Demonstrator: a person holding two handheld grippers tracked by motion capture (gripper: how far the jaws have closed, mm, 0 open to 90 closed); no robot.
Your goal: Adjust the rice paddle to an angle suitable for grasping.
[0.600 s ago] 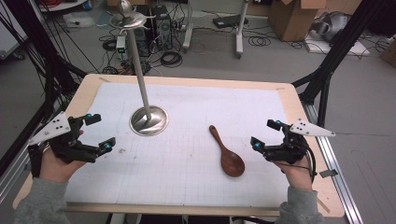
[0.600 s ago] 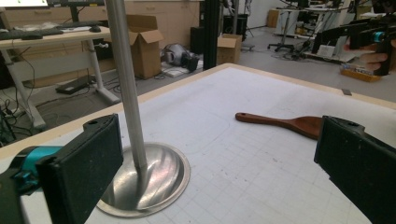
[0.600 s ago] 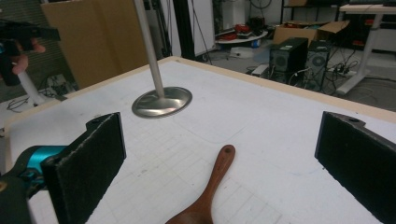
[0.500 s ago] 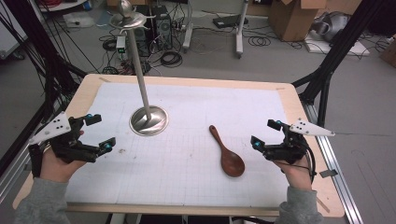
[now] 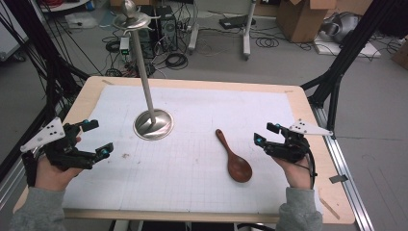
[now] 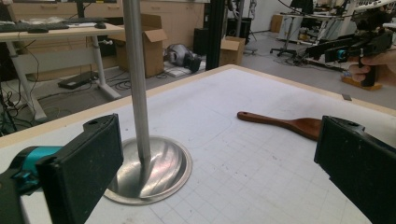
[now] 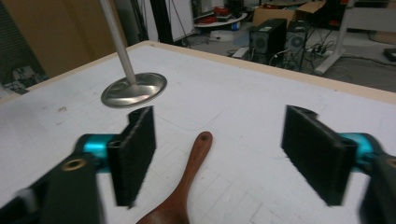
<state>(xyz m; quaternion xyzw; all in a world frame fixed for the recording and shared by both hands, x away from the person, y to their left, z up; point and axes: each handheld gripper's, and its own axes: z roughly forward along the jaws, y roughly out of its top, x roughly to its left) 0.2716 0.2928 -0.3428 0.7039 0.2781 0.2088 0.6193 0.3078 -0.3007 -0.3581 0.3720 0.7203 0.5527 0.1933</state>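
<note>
Both tongs are hanging released over the table (image 5: 192,202), nothing between the jaws of either one. Right gripper (image 5: 267,134) is sitting just to the right of the wooden spoon (image 5: 235,159), apart from it, and in the right gripper view its jaws are framing the spoon (image 7: 184,186) with wide daylight on both sides. Left gripper (image 5: 98,139) is hovering well to the left of the spoon, on the far side of the metal stand (image 5: 153,124), also gaping and holding nothing.

The spoon is lying flat on the white gridded mat, bowl toward the person, handle pointing away toward the stand's round base.

Handling guess: it's looking like solid wood, so stiff, light, and not fragile at all. The finish is looking smooth and a bit glossy, so it could be slippery. The bowl is wide and curved, a bad place to pinch. The slim handle (image 6: 271,120) is the better bet, taken across its width around the middle. Since it's lying flat, the jaw tips are probably needing to get right down to the mat.
</note>
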